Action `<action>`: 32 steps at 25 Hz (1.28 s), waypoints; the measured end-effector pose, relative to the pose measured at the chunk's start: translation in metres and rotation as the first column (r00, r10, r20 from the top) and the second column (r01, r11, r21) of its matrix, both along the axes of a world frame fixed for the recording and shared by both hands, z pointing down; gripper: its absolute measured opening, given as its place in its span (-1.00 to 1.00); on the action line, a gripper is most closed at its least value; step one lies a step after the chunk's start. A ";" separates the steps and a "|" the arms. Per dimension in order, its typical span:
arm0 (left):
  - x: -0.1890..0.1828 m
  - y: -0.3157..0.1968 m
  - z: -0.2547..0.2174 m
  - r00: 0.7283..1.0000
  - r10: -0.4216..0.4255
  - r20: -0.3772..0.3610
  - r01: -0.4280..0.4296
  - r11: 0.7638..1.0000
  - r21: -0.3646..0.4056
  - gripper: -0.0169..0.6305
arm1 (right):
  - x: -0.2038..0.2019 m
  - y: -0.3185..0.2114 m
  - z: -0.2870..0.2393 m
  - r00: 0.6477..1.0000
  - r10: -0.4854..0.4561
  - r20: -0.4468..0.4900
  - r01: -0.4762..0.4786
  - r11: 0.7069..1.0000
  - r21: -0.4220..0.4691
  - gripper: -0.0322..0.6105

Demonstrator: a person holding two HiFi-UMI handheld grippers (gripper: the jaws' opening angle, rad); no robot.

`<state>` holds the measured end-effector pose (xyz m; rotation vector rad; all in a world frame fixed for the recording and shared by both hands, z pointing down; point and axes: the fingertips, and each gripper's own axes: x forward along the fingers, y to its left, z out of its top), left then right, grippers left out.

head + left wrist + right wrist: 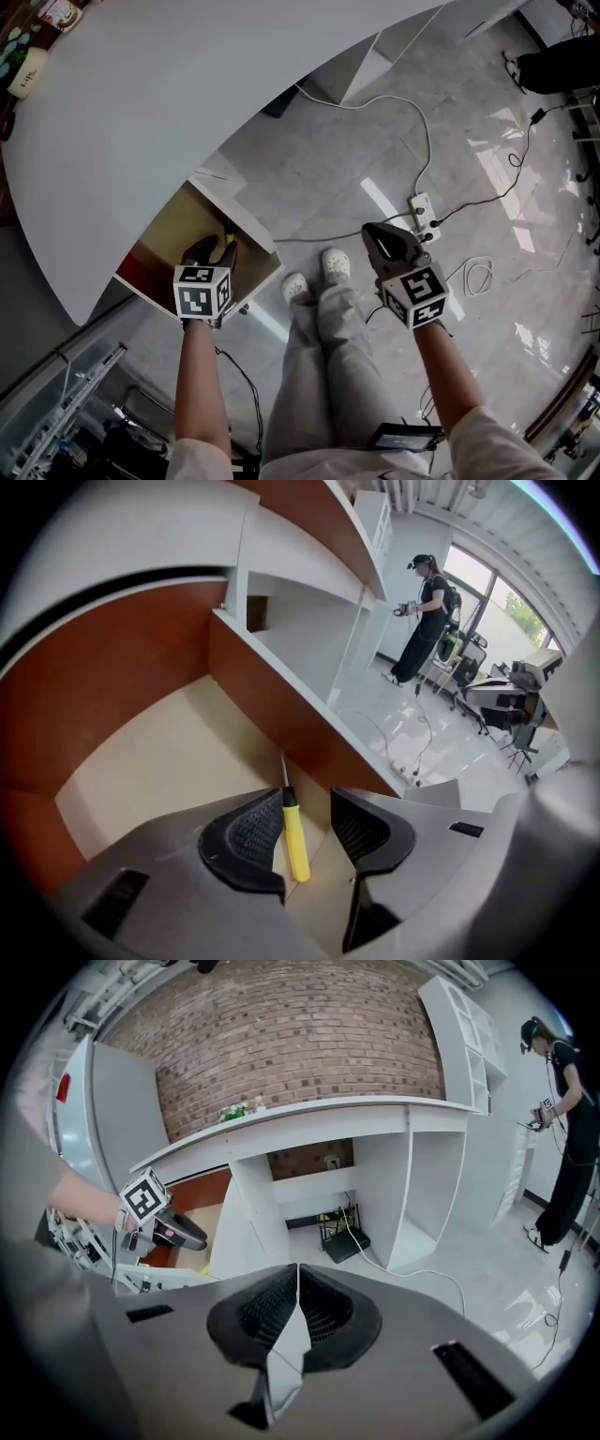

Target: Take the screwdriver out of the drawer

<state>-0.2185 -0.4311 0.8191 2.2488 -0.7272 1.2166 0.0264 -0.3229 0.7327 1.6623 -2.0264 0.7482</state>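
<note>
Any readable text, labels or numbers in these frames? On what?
No words or numbers can be read in any view.
Left cube, right cube: black-and-white square markers only, no letters.
Packets at the counter's far corner: print too small and blurred to read.

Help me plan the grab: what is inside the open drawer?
A yellow-handled screwdriver lies on the drawer's pale floor beside its brown side wall, between the left gripper's open fingers, ungripped. The rest of the visible floor is bare; the gripper covers the nearest part.
</note>
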 end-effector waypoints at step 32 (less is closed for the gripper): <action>-0.008 -0.003 0.040 0.971 -0.010 0.239 0.021 0.999 -0.041 -0.69 | 0.022 0.008 0.012 0.999 0.047 0.024 -0.045 0.997 -0.055 -0.83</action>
